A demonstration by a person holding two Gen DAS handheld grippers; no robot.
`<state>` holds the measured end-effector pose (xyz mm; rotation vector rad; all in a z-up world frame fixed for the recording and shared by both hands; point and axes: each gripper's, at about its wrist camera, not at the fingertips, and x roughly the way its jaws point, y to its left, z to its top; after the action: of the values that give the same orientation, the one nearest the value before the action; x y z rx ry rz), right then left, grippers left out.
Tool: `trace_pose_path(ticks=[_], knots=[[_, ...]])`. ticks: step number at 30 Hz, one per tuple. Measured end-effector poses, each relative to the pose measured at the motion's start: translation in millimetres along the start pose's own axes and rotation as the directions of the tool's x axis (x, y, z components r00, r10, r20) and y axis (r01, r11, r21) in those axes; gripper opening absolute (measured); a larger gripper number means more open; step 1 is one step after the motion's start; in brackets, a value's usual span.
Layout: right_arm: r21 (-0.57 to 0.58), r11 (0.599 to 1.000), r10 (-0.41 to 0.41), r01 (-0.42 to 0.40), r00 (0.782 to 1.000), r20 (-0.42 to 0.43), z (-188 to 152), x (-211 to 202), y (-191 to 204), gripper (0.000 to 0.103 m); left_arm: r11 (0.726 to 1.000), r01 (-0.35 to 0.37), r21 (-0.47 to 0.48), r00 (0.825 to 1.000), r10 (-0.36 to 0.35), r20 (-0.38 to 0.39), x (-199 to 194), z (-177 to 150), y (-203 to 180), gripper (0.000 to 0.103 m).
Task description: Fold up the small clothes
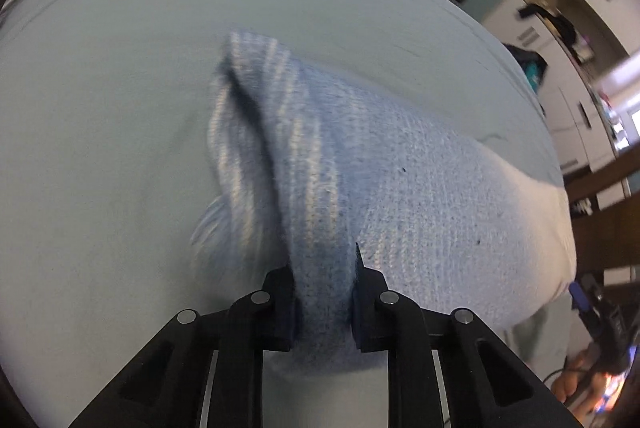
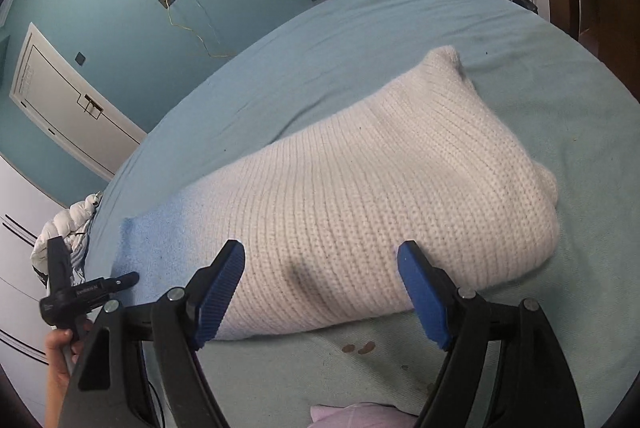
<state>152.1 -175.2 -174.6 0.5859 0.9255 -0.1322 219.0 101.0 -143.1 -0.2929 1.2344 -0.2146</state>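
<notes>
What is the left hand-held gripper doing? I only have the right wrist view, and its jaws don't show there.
Observer: The left hand-held gripper is shut on a bunched blue striped end of the knitted garment.
Operator: Does that end lie flat on the bed?
Observer: No, it stands up in a fold off the bed sheet.
Operator: Is the fold neat?
Observer: It gapes, with a dark opening along its top.

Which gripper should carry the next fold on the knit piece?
Left. The left gripper is shut on the blue ribbed end of the knit garment. The right gripper is open above the white part, gripping nothing.
</notes>
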Motion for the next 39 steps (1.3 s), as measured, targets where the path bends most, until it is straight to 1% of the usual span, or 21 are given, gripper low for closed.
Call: trace_pose_path(ticks=[1, 2, 4, 5, 8, 10, 11, 12, 13, 14, 15, 17, 20, 23, 25, 27, 28, 31, 35, 37, 39], knots=[[-0.009, 1.0, -0.003, 0.003, 1.0, 0.026, 1.0, -5.5, 1.4, 0.076, 0.999, -0.049, 0.023, 0.998, 0.048, 0.034, -5.5, -9.5, -6.8, 0.019], [-0.019, 1.0, -0.002, 0.003, 0.999, 0.049, 1.5, -8.4, 2.2, 0.076, 0.988, -0.138, 0.071, 0.989, 0.133, 0.061, -1.7, -19.1, -17.8, 0.019], [-0.039, 0.999, -0.016, 0.019, 0.998, 0.062, 2.9, -7.0, 4.6, 0.076, 0.961, -0.246, 0.129, 0.967, 0.234, 0.098, 5.1, -32.2, -31.2, 0.02], [-0.054, 0.998, -0.036, 0.038, 0.999, 0.038, 3.9, -0.7, 6.6, 0.076, 0.954, -0.27, 0.132, 0.96, 0.256, 0.115, 5.0, -31.6, -35.8, 0.021], [-0.107, 0.991, -0.085, 0.081, 0.996, -0.029, 7.5, 15.7, 10.0, 0.076, 0.975, -0.222, 0.033, 0.967, 0.215, 0.136, -21.2, -25.0, -35.2, 0.025], [-0.173, 0.979, -0.112, 0.106, 0.993, -0.024, 11.7, 17.9, 19.4, 0.076, 0.97, -0.244, -0.018, 0.954, 0.243, 0.175, -47.1, -28.3, -31.8, 0.026], [-0.212, 0.969, -0.13, 0.126, 0.991, -0.007, 14.6, 19.4, 26.9, 0.076, 0.97, -0.242, -0.034, 0.949, 0.244, 0.201, -58.2, -27.9, -35.2, 0.037], [-0.248, 0.958, -0.147, 0.145, 0.989, 0.011, 16.0, 22.2, 33.0, 0.076, 0.972, -0.23, -0.043, 0.945, 0.233, 0.229, -69.0, -27.8, -38.1, 0.069], [-0.287, 0.944, -0.164, 0.164, 0.986, 0.025, 18.1, 28.9, 42.1, 0.076, 0.975, -0.219, -0.043, 0.942, 0.223, 0.252, -77.8, -26.4, -38.7, 0.092], [-0.307, 0.937, -0.17, 0.169, 0.985, 0.021, 20.4, 36.2, 47.3, 0.076, 0.977, -0.209, -0.037, 0.933, 0.21, 0.291, -83.6, -26.7, -44.2, 0.102], [-0.308, 0.937, -0.175, 0.164, 0.985, -0.008, 22.9, 47.2, 50.5, 0.076, 0.98, -0.199, -0.02, 0.923, 0.194, 0.333, -89.6, -26.9, -48.6, 0.103], [-0.274, 0.95, -0.17, 0.149, 0.984, -0.055, 21.9, 58.9, 50.0, 0.076, 0.976, -0.215, 0.033, 0.915, 0.19, 0.357, -85.0, -29.7, -64.6, 0.103], [-0.305, 0.938, -0.171, 0.167, 0.985, 0.013, 12.4, 50.9, 54.2, 0.076, 0.955, -0.245, 0.166, 0.935, 0.187, 0.301, -52.5, -30.2, -89.1, 0.103], [-0.402, 0.89, -0.213, 0.214, 0.976, 0.048, -1.5, 51.3, 56.8, 0.076, 0.913, -0.277, 0.299, 0.948, 0.209, 0.239, 0.8, -44.0, -114.2, 0.103], [-0.442, 0.867, -0.228, 0.23, 0.972, 0.057, -12.0, 57.6, 56.5, 0.079, 0.863, -0.333, 0.38, 0.939, 0.267, 0.216, 35.7, -57.1, -128.3, 0.103], [-0.489, 0.837, -0.241, 0.247, 0.968, 0.076, -22.1, 64.7, 53.9, 0.084, 0.849, -0.362, 0.385, 0.925, 0.274, 0.264, 40.7, -68.2, -130.1, 0.103], [-0.514, 0.821, -0.258, 0.25, 0.964, 0.058, -29.0, 75.1, 50.2, 0.084, 0.857, -0.351, 0.378, 0.929, 0.266, 0.259, 43.1, -68.1, -127.6, 0.103], [-0.466, 0.859, -0.236, 0.212, 0.972, 0.007, -24.0, 83.4, 36.5, 0.088, 0.867, -0.332, 0.371, 0.936, 0.253, 0.246, 46.8, -65.6, -120.5, 0.103], [-0.477, 0.845, -0.281, 0.24, 0.96, -0.014, -20.7, 76.1, 45.1, 0.088, 0.848, -0.374, 0.376, 0.917, 0.278, 0.286, 44.6, -69.6, -118.6, 0.103], [-0.431, 0.871, -0.287, 0.236, 0.956, -0.057, -11.8, 59.4, 47.4, 0.088, 0.848, -0.376, 0.374, 0.913, 0.271, 0.305, 51.4, -73.7, -126.8, 0.103], [-0.352, 0.906, -0.257, 0.236, 0.966, -0.013, -7.7, 33.8, 42.3, 0.089, 0.848, -0.372, 0.377, 0.913, 0.261, 0.314, 49.4, -73.9, -125.0, 0.103]])
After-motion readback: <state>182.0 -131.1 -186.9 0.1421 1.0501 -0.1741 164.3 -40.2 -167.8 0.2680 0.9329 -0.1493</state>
